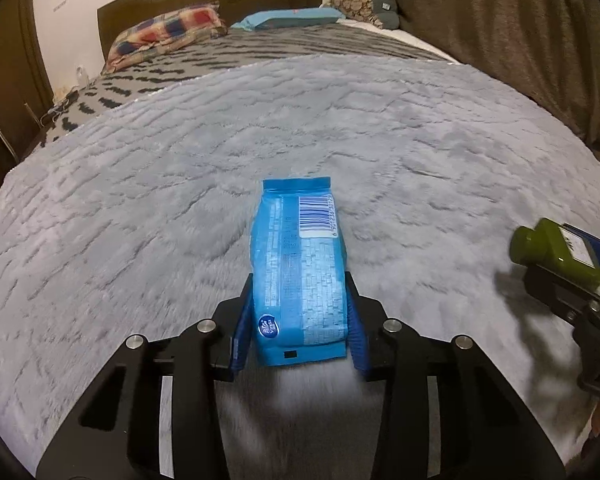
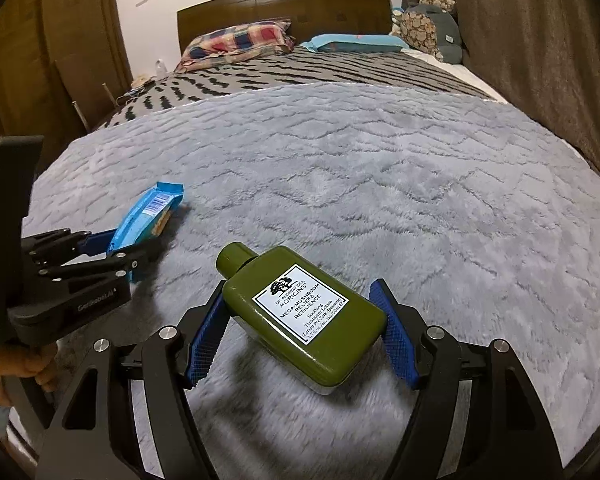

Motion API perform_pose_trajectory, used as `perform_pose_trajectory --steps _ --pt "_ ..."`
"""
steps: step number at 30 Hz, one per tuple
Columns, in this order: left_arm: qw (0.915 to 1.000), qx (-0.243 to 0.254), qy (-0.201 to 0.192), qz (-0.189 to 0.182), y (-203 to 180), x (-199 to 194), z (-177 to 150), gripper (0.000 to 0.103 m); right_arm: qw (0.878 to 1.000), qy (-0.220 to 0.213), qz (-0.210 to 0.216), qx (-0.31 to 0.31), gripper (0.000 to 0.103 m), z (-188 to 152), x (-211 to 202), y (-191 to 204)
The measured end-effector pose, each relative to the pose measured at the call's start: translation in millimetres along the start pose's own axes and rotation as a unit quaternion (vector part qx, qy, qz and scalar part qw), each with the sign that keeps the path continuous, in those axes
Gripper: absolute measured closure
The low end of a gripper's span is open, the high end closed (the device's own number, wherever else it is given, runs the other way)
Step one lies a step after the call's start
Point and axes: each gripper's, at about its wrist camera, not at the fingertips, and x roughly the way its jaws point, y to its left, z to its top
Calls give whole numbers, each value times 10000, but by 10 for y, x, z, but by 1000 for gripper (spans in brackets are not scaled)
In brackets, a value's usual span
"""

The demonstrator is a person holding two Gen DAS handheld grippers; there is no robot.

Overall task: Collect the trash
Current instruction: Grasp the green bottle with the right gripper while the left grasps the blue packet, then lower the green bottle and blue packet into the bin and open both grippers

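A blue snack packet [image 1: 300, 248] with a barcode on top sticks forward from my left gripper [image 1: 299, 286], whose blue pads press on its two long sides. In the right wrist view the same packet [image 2: 148, 212] is tilted up off the grey fluffy blanket [image 2: 380, 184] in the left gripper [image 2: 132, 250]. A flat olive-green lotion bottle [image 2: 300, 308] with a white label lies slantwise between the pads of my right gripper [image 2: 300, 286], held above its own shadow on the blanket. The left wrist view shows that bottle [image 1: 548, 248] and the right gripper [image 1: 572, 284] at the right edge.
The bed runs back to a dark wooden headboard [image 2: 284, 12] with a checked pillow [image 2: 236, 44] and a blue pillow [image 2: 352, 42]. Patterned cushions [image 2: 428, 24] sit in the far right corner. A brown curtain [image 2: 520, 40] hangs along the right side, and a wooden wardrobe [image 2: 80, 40] stands on the left.
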Motion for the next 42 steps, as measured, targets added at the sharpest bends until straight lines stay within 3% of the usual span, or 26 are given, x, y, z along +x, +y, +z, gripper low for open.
perform_pose_trajectory --steps 13,22,31,42 --pt "9973 -107 -692 204 66 -1383 -697 65 9982 -497 158 -281 32 -271 -888 368" --pt "9949 -276 -968 62 -58 -2042 -1415 65 9936 -845 650 -359 32 -744 -1526 524" --pt "9968 -359 -703 -99 -237 -2184 -2159 65 9942 -802 706 -107 32 -1431 -1740 454" --pt "9970 -453 422 -462 -448 -1788 -3130 65 9965 468 679 -154 32 -2355 -1341 404"
